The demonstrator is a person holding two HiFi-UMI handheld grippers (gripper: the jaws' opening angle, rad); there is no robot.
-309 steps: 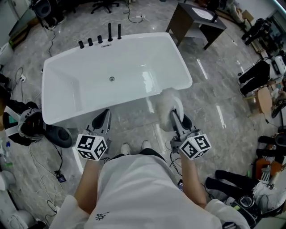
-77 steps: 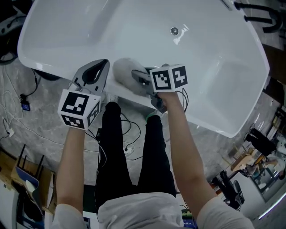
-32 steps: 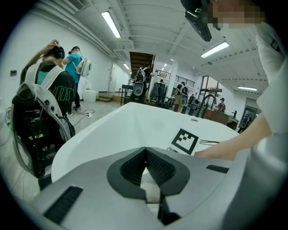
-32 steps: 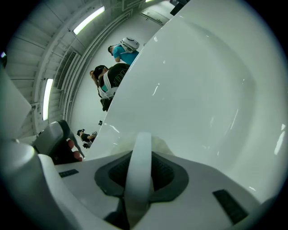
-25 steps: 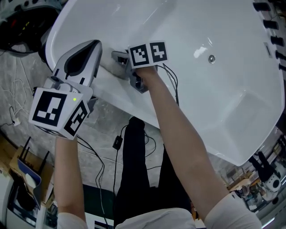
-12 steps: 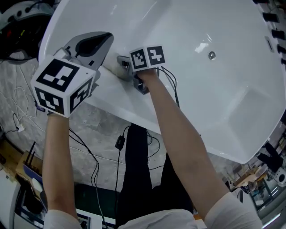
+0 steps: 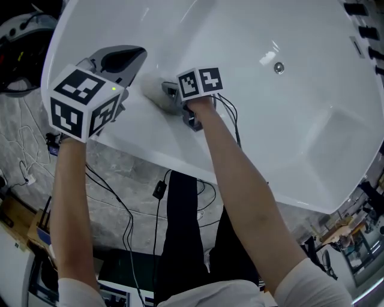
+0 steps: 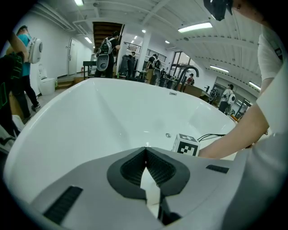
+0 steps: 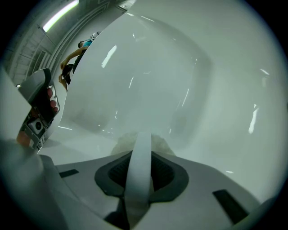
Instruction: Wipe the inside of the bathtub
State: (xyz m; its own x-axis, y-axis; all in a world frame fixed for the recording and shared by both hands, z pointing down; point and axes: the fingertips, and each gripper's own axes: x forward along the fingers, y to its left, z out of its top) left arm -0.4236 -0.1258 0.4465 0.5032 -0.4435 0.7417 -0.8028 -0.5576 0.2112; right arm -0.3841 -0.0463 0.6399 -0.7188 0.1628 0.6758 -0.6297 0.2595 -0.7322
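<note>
Right gripper [image 7: 171, 93] clamps fluffy white duster [image 7: 150, 91]; left gripper [image 8: 146, 158] closed, empty. Duster may skid on glossy white bathtub [image 7: 258, 138] near-left wall.

Within bathtub [image 7: 258, 126], by near wall: wiper [image 7: 152, 91] at tip of right gripper [image 7: 167, 91]; left gripper [image 7: 127, 61] just left, over rim; drain [image 7: 278, 68] well right.

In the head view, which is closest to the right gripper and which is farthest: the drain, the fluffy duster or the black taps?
1. Duster: held in the right gripper, pressed on the tub wall at the picture's left.
2. Drain: on the tub floor, off to the right.
3. Taps: on the rim at the top right corner.
</note>
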